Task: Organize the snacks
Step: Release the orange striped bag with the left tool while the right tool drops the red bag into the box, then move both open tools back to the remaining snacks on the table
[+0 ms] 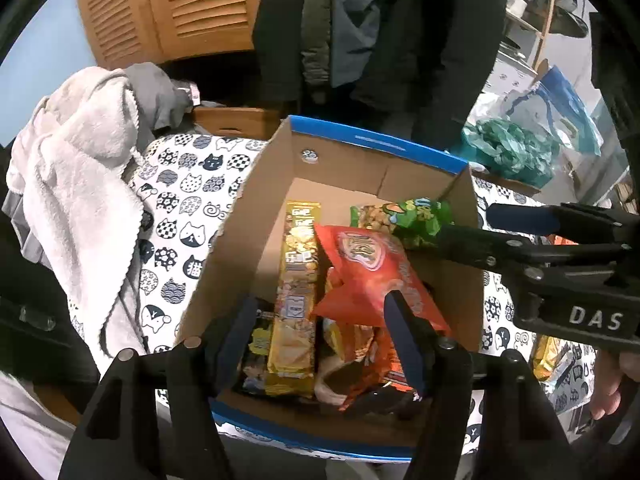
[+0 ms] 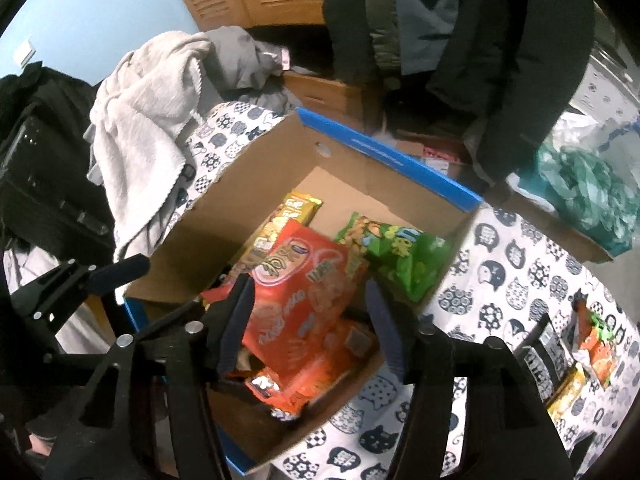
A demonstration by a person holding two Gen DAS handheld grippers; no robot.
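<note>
Left gripper [image 1: 324, 336]: black plastic frame with cut-out slots, round silver pins at the pivots.
Left pads [image 1: 404, 340]: dark navy blue, flat and long.
Right gripper [image 2: 310, 328]: matched the left, black with silver screw heads.
Right marking: white letters "DAS" on its black body.
Hand [image 1: 612, 392]: bare, no sleeve showed.

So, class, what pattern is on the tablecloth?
Dark cat faces on white tablecloth, clearest in the right wrist view.
</note>
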